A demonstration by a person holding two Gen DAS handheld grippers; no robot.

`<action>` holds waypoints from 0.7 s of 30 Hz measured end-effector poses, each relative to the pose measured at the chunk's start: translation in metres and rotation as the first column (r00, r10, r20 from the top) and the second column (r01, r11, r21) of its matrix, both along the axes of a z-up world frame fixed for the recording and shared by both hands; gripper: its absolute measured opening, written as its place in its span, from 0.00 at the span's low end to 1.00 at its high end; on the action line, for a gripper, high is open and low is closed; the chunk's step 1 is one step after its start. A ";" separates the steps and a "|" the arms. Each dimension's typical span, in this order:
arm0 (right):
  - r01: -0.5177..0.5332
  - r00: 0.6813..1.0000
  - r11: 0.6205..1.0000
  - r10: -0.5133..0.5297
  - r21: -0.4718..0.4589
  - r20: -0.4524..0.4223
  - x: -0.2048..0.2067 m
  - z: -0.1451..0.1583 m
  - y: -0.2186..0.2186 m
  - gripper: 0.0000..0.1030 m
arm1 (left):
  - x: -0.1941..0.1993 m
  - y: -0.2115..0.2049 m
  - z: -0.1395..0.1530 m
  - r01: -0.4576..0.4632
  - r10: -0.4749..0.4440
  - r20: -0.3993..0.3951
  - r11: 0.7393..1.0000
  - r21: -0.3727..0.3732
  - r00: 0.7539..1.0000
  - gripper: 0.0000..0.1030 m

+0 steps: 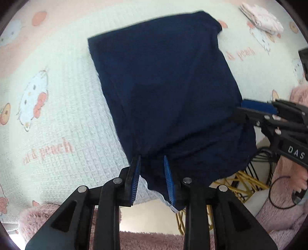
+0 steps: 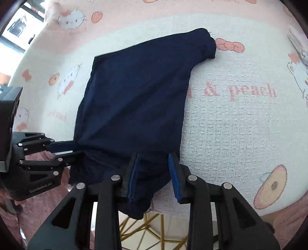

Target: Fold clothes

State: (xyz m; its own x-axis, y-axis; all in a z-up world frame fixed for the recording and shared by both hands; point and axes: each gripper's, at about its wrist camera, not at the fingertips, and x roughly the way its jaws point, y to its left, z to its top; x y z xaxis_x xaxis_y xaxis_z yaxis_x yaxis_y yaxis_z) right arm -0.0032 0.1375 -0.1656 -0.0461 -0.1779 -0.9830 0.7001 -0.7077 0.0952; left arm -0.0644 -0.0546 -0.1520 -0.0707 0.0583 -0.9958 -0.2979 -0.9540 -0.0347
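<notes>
The dark blue garment (image 1: 165, 92) lies spread on the cartoon-print cloth (image 1: 57, 107) covering the table, its near edge hanging over the table edge. The left gripper (image 1: 152, 178) points down at the near left corner, jaws partly open, with fabric between them but not visibly clamped. The right gripper (image 2: 154, 177) stands likewise at the near right corner, blue pads (image 2: 174, 177) apart around loose fabric.

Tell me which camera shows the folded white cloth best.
The left wrist view: the folded white cloth lies whole at the far right corner of the blanket. The right wrist view catches only a blurred sliver at its right edge.
</notes>
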 end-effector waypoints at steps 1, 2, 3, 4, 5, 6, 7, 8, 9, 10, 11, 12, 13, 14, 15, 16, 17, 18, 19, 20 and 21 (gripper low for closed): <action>0.009 1.000 1.000 -0.009 -0.013 0.004 -0.004 0.005 0.005 0.31 | -0.002 0.003 0.003 0.008 -0.007 -0.024 0.999 0.043 1.000 0.28; -0.019 1.000 1.000 0.019 0.012 -0.011 -0.002 0.006 0.007 0.31 | -0.003 0.006 0.001 0.019 -0.018 -0.025 0.999 0.047 1.000 0.36; -0.044 0.999 0.998 0.045 0.040 -0.023 -0.001 0.006 0.011 0.31 | -0.002 0.008 -0.007 0.032 -0.032 -0.004 0.999 0.011 0.999 0.45; -0.062 0.998 0.995 0.064 0.082 -0.026 0.001 0.003 0.018 0.31 | 0.000 0.010 -0.015 0.046 -0.045 0.017 0.999 -0.025 0.999 0.45; -0.078 0.996 0.990 0.082 0.116 -0.030 0.003 0.001 0.026 0.31 | 0.003 0.009 -0.020 0.058 -0.057 0.021 0.996 -0.060 0.998 0.45; -0.083 0.996 0.990 0.087 0.111 -0.037 0.002 0.006 0.035 0.32 | 0.007 0.007 -0.022 0.069 -0.069 0.007 0.993 -0.096 0.998 0.48; -0.074 0.997 0.992 0.076 0.105 -0.024 0.000 0.012 0.043 0.32 | 0.011 0.002 -0.020 0.053 -0.054 -0.011 0.993 -0.101 0.998 0.48; -0.060 0.998 0.995 0.061 0.078 -0.005 -0.002 0.021 0.050 0.33 | 0.012 -0.005 -0.013 -0.009 0.005 -0.042 0.996 -0.087 0.999 0.48; -0.046 0.999 0.998 0.045 0.051 0.014 -0.004 0.031 0.057 0.36 | 0.014 -0.012 -0.005 -0.089 0.082 -0.082 0.992 -0.085 0.993 0.48; -0.031 0.999 0.999 0.030 0.025 0.034 -0.006 0.040 0.065 0.36 | 0.016 -0.018 0.002 -0.173 0.164 -0.119 0.983 -0.069 0.979 0.48; -0.019 0.999 1.000 0.019 0.002 0.051 -0.008 0.048 0.071 0.37 | 0.021 -0.023 0.004 -0.235 0.230 -0.127 0.972 -0.027 0.965 0.48; -0.024 0.998 1.000 0.024 -0.010 0.055 -0.008 0.051 0.073 0.37 | 0.028 -0.027 0.002 -0.274 0.275 -0.106 0.962 0.024 0.956 0.48; -0.031 0.998 0.999 0.032 -0.015 0.059 -0.007 0.053 0.075 0.37 | 0.034 -0.030 0.000 -0.312 0.317 -0.083 0.947 0.075 0.945 0.48; -0.048 0.997 0.999 0.047 0.017 0.058 -0.005 0.047 0.075 0.37 | 0.040 -0.034 -0.002 -0.350 0.359 -0.057 0.929 0.124 0.932 0.48; -0.057 0.997 0.996 0.054 0.065 0.055 -0.004 0.039 0.078 0.37 | 0.046 -0.027 -0.008 -0.383 0.391 -0.031 0.914 0.135 0.920 0.48; -0.066 0.997 0.991 0.061 0.113 0.053 -0.003 0.031 0.080 0.37 | 0.051 -0.018 -0.015 -0.412 0.416 -0.013 0.905 0.106 0.909 0.48; -0.072 0.997 0.986 0.065 0.153 0.052 -0.002 0.025 0.083 0.37 | 0.055 -0.021 -0.020 -0.438 0.440 -0.003 0.894 0.093 0.898 0.48; -0.065 0.997 0.986 0.057 0.153 0.057 -0.003 0.026 0.091 0.37 | 0.058 -0.024 -0.023 -0.458 0.460 0.009 0.883 0.099 0.888 0.48; -0.071 0.997 0.987 0.064 0.141 0.052 -0.004 0.033 0.097 0.37 | 0.061 -0.027 -0.025 -0.475 0.476 0.017 0.873 0.106 0.879 0.48; -0.076 0.996 0.989 0.071 0.130 0.047 -0.005 0.039 0.103 0.37 | 0.062 -0.028 -0.024 -0.484 0.485 0.016 0.869 0.108 0.874 0.48; -0.081 0.996 0.989 0.077 0.121 0.041 -0.006 0.045 0.108 0.37 | 0.062 -0.030 -0.023 -0.488 0.489 0.012 0.867 0.103 0.872 0.48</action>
State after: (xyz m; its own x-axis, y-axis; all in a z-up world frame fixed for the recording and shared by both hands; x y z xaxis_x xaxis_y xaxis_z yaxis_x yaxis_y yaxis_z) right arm -0.0090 0.2459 -0.1209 -0.0006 -0.0573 -0.9984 0.7518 -0.6583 0.0374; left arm -0.0022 -0.0841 -0.1751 -0.1293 0.1111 -0.9854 0.2041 -0.9695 -0.1361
